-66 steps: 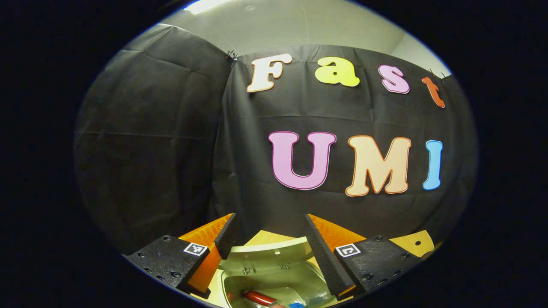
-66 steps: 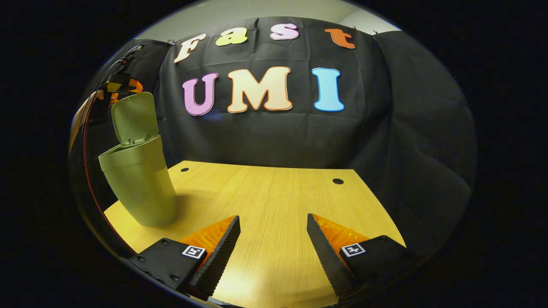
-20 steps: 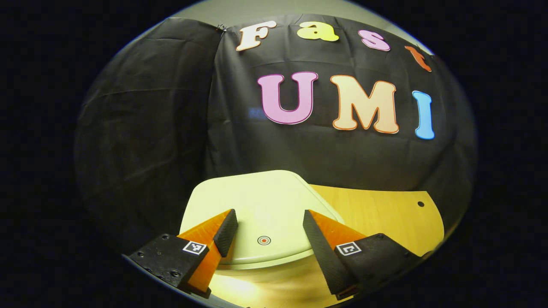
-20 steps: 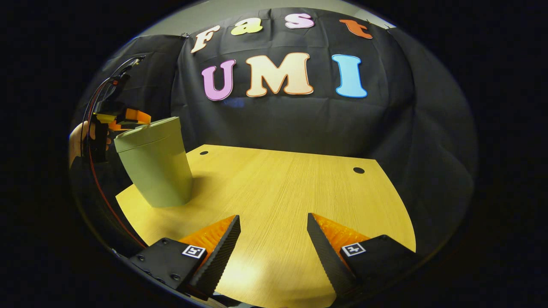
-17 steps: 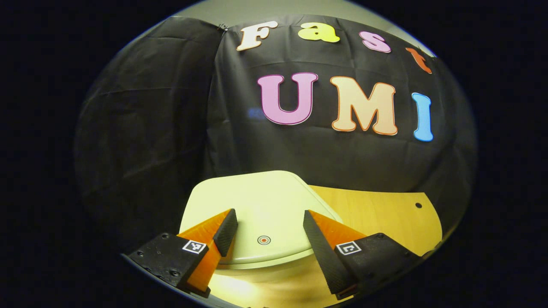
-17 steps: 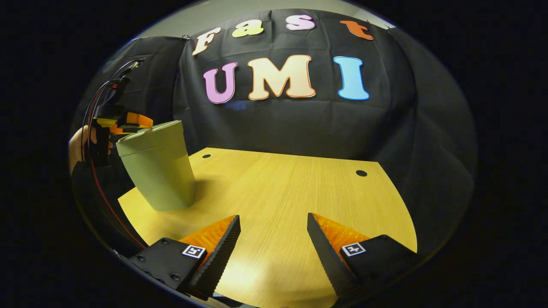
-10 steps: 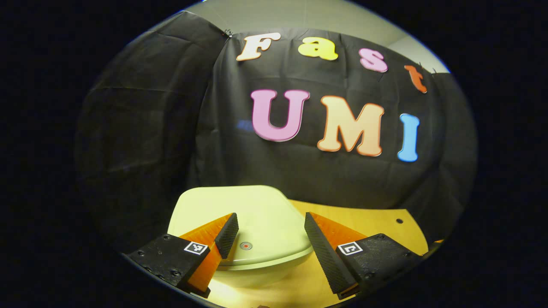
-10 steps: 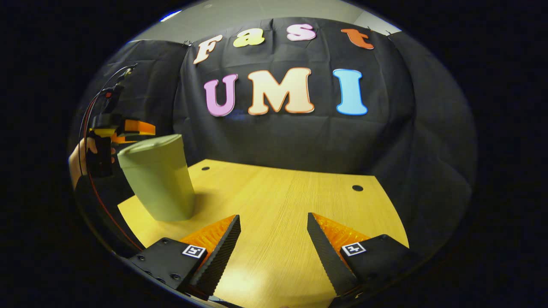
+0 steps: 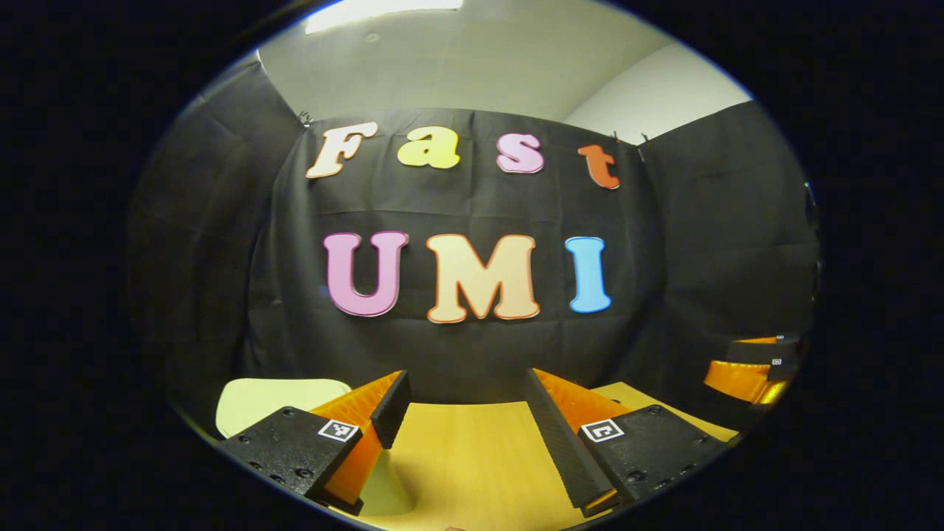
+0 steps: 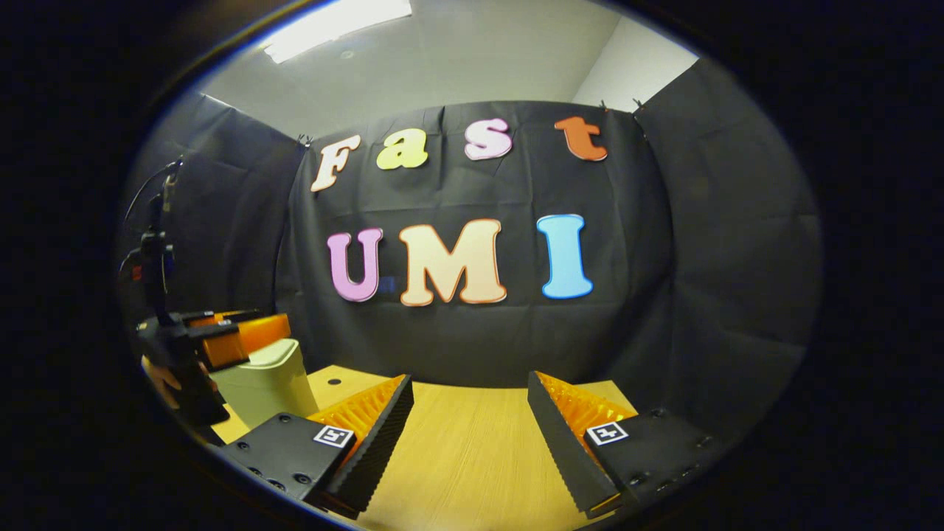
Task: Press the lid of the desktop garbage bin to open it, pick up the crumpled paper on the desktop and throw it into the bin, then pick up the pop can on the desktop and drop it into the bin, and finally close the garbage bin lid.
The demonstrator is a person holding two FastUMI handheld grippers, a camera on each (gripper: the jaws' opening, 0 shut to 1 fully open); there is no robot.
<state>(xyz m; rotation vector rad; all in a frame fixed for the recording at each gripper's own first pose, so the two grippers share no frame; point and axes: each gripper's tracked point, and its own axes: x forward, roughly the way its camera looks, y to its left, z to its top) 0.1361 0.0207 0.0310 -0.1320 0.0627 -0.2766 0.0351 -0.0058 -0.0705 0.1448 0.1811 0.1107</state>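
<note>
The pale green garbage bin (image 10: pixel 269 383) stands at the left of the wooden table with its lid (image 9: pixel 273 396) down; in the left gripper view the lid peeks out behind my left finger. My left gripper (image 9: pixel 461 405) is open with nothing between its fingers, raised above and to the right of the bin. In the right gripper view that same gripper (image 10: pixel 240 332) shows beside the bin's top, held by a hand (image 10: pixel 166 380). My right gripper (image 10: pixel 468 413) hangs open over the table with nothing in it, and shows again (image 9: pixel 752 365) at the far right of the left gripper view.
The wooden table (image 10: pixel 457 457) stretches ahead of both grippers, with a small round hole (image 10: pixel 333 382) near the bin. Black cloth walls close the booth at the back and both sides.
The bin lid went from standing open to shut under my left gripper. Since then the left gripper has lifted off the lid and swung right; both views have tilted upward.
</note>
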